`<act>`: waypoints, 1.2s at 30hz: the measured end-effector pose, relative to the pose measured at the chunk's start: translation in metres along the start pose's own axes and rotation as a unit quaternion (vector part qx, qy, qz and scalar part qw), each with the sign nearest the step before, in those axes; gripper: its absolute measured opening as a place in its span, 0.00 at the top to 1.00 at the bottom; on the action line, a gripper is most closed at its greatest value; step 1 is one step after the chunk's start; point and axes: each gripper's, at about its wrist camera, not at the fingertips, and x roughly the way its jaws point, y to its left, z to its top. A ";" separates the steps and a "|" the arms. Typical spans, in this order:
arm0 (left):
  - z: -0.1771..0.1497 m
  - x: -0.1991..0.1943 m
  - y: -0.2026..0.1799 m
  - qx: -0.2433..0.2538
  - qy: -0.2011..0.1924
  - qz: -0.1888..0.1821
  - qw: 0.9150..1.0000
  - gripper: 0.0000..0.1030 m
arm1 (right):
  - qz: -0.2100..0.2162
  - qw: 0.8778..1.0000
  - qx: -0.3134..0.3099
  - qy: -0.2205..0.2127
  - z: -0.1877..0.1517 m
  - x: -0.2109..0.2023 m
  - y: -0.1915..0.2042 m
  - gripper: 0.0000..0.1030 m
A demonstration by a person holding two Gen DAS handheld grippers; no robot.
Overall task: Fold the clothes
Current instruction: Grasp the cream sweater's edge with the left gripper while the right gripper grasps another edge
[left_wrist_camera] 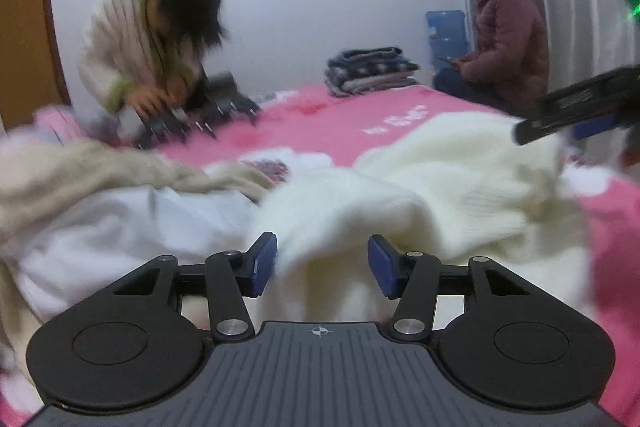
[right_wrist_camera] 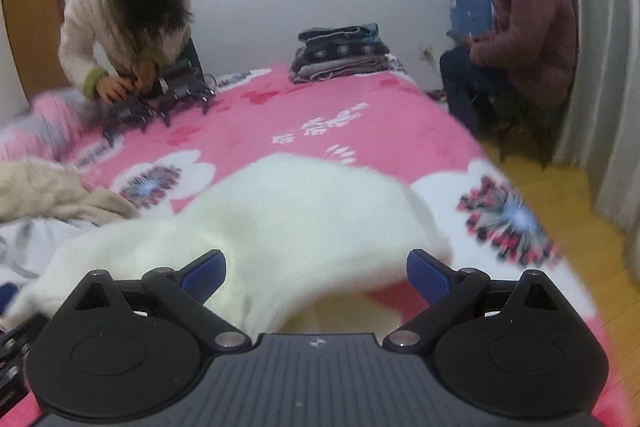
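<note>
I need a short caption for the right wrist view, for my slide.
Right tool, open, straddles a white sweater on the pink floral blanket; folded clothes are stacked at the far edge.

No readable text anywhere. White marks on the pink bedspread (right_wrist_camera: 320, 123) are too blurred. Label on the right gripper (left_wrist_camera: 576, 103) illegible.

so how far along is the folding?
Done: a folded stack sits at the bed's far end. In hand: the white sweater lies unfolded between both open grippers, left and right. Left: it, the beige garment and other crumpled whites.
</note>
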 end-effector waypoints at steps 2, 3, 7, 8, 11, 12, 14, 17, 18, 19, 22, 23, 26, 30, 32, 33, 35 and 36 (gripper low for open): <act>0.002 -0.001 -0.009 0.047 -0.019 0.027 0.998 0.62 | 0.006 0.999 -0.019 -0.025 0.003 -0.006 0.006 0.04; 0.003 -0.001 -0.013 0.067 -0.028 0.035 0.997 0.65 | 0.011 0.999 -0.033 -0.036 0.004 -0.010 0.009 0.04; 0.000 -0.002 -0.028 0.173 -0.059 0.008 0.983 0.63 | 0.004 0.994 -0.088 -0.068 -0.002 -0.025 0.018 0.04; -0.005 -0.003 -0.034 0.220 -0.076 0.007 0.973 0.60 | 0.008 0.993 -0.098 -0.069 -0.005 -0.029 0.017 0.04; -0.021 -0.006 -0.051 0.356 -0.127 0.009 0.926 0.50 | 0.031 0.988 -0.142 -0.060 -0.015 -0.037 0.009 0.04; -0.023 -0.007 -0.056 0.388 -0.137 0.009 0.911 0.47 | 0.031 0.984 -0.164 -0.058 -0.017 -0.039 0.007 0.04; -0.027 -0.002 -0.061 0.448 -0.146 -0.002 0.882 0.38 | 0.014 0.976 -0.208 -0.059 -0.022 -0.040 0.007 0.04; -0.033 0.013 -0.069 0.525 -0.147 -0.010 0.838 0.34 | -0.035 0.966 -0.249 -0.053 -0.029 -0.033 0.003 0.04; -0.036 0.018 -0.072 0.549 -0.145 -0.012 0.823 0.34 | -0.046 0.966 -0.251 -0.050 -0.032 -0.030 0.002 0.04; -0.039 0.022 -0.073 0.573 -0.146 -0.016 0.806 0.34 | -0.045 0.967 -0.247 -0.046 -0.034 -0.029 0.000 0.04; -0.041 0.031 -0.081 0.617 -0.127 -0.031 0.776 0.34 | -0.037 0.971 -0.235 -0.036 -0.040 -0.023 -0.003 0.04; -0.041 0.032 -0.080 0.625 -0.114 -0.044 0.771 0.34 | -0.035 0.971 -0.234 -0.035 -0.041 -0.022 -0.003 0.04; -0.034 0.026 -0.077 0.640 -0.094 -0.076 0.759 0.34 | -0.035 0.968 -0.246 -0.040 -0.044 -0.022 0.000 0.04; -0.026 0.030 -0.075 0.641 -0.085 -0.080 0.759 0.39 | -0.028 0.961 -0.269 -0.064 -0.048 -0.025 0.003 0.04; -0.020 0.037 -0.079 0.627 -0.060 -0.086 0.772 0.58 | -0.026 0.958 -0.278 -0.066 -0.049 -0.022 0.007 0.04; -0.013 0.037 -0.080 0.612 -0.045 -0.095 0.783 0.60 | -0.025 0.957 -0.281 -0.063 -0.049 -0.020 0.008 0.04; -0.005 0.039 -0.076 0.590 -0.036 -0.099 0.801 0.64 | -0.019 0.957 -0.284 -0.058 -0.050 -0.018 0.009 0.04; -0.002 0.039 -0.073 0.585 -0.041 -0.094 0.805 0.71 | -0.014 0.958 -0.280 -0.055 -0.050 -0.018 0.008 0.04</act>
